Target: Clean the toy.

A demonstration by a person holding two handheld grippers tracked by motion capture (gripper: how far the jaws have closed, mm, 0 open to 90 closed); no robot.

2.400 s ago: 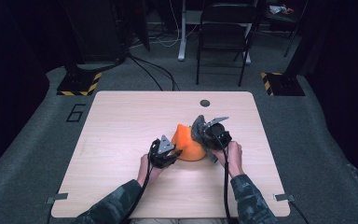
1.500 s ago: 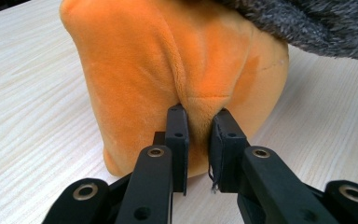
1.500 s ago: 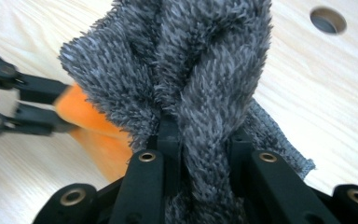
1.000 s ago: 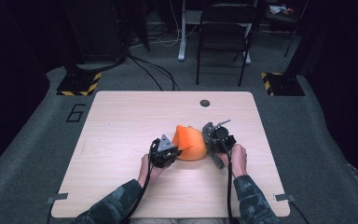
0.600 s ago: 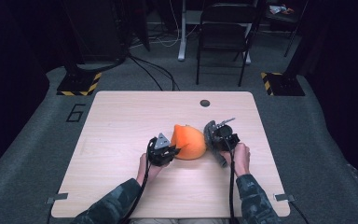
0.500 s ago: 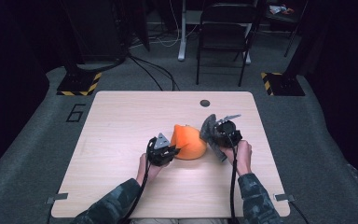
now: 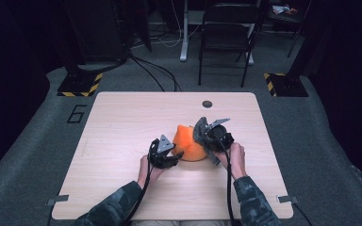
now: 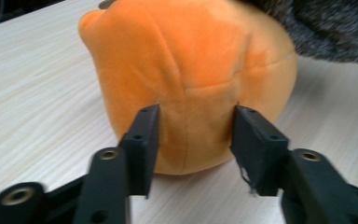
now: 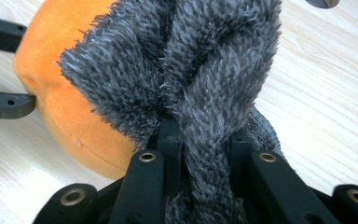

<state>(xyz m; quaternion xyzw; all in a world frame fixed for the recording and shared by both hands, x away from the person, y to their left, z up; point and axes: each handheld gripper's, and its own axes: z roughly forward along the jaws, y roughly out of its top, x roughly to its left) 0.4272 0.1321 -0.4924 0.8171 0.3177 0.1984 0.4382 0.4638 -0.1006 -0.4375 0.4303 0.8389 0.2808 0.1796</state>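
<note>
One orange plush toy (image 7: 189, 143) sits near the middle of the single light wooden table (image 7: 122, 117), and one piece of grey fuzzy fabric (image 9: 191, 70) lies against its right side, apparently joined to it, though the join is hidden. Two grippers work on it. The left gripper (image 8: 193, 135) stands at the toy's near-left flank; its jaws have just been opening and now stand partly apart, the orange plush bulging between them, the pads (image 8: 145, 140) right at the plush without pinching it. The right gripper (image 9: 200, 140) sits at the toy's right, its jaws drawn narrow and clamped on a fold of the grey fabric, which rises bunched above them. In the high view both hands flank the toy closely, left gripper (image 7: 164, 153) and right gripper (image 7: 212, 136) just beside it.
</note>
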